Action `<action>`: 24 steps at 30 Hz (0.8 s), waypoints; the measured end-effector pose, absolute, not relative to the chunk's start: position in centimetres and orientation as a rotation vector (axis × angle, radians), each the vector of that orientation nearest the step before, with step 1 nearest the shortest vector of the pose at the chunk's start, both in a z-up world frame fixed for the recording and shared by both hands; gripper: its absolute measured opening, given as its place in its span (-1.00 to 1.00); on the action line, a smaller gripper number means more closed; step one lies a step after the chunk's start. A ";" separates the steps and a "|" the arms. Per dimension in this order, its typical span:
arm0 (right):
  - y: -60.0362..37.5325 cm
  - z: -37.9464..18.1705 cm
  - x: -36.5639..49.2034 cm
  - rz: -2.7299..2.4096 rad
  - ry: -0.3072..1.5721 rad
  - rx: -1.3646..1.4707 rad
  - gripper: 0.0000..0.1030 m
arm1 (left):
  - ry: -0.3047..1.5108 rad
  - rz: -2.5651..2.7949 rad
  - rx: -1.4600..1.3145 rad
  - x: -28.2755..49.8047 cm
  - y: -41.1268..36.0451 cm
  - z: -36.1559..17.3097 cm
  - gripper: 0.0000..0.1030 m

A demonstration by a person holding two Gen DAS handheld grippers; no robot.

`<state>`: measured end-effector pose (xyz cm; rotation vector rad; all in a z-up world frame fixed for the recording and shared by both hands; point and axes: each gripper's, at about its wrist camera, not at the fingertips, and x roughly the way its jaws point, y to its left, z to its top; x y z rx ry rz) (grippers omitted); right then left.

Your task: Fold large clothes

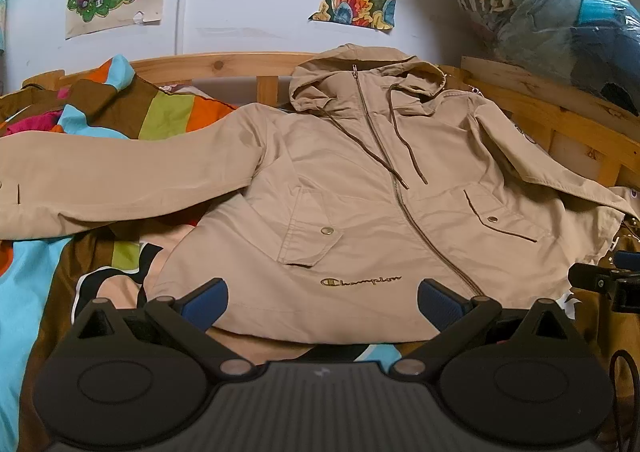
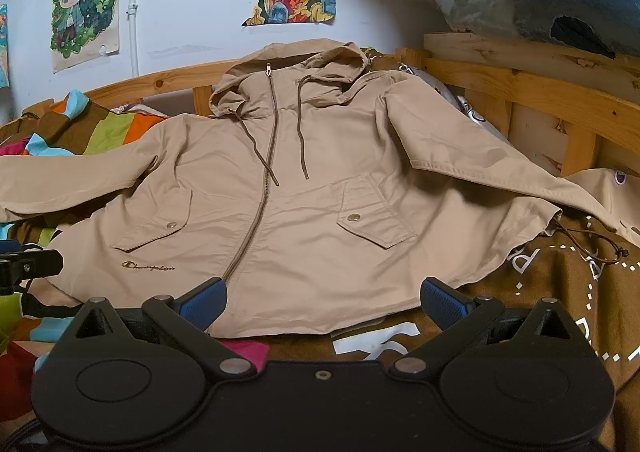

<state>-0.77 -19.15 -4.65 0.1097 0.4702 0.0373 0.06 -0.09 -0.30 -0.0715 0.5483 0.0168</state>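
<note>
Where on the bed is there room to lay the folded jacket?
Little room. The jacket fills the middle, sleeves spread to both sides. Free patches: striped bedding below the left sleeve and the brown blanket beside the right hem. The rail behind is crowded.

surface: wooden-framed bed [image 1: 224, 65] | on it: striped multicolour bedding [image 1: 168, 111], brown printed cloth [image 2: 560, 292], tan hooded jacket [image 1: 360, 191]

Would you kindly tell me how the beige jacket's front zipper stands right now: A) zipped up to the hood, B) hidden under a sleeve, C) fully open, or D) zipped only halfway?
A: the zipper on the jacket runs closed from hem to hood.
</note>
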 end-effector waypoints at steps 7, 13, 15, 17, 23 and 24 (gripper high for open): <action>-19.3 -4.6 -0.9 0.038 0.476 0.110 0.99 | 0.550 0.017 -0.071 0.0 -0.1 -0.4 0.99; -19.3 -4.8 -0.5 0.039 0.479 0.110 0.99 | 0.549 0.019 -0.070 0.0 -0.1 -0.4 0.99; -19.3 -4.8 -0.6 0.038 0.479 0.110 0.99 | 0.550 0.018 -0.070 0.1 -0.1 -0.4 0.99; -19.3 -4.8 -0.5 0.038 0.480 0.110 0.99 | 0.550 0.019 -0.070 0.1 -0.1 -0.4 0.99; -19.4 -4.8 -0.5 0.038 0.481 0.111 0.99 | 0.551 0.018 -0.069 0.1 -0.1 -0.3 0.99; -19.4 -4.8 -0.5 0.038 0.482 0.112 0.99 | 0.551 0.017 -0.069 0.1 -0.1 -0.3 0.99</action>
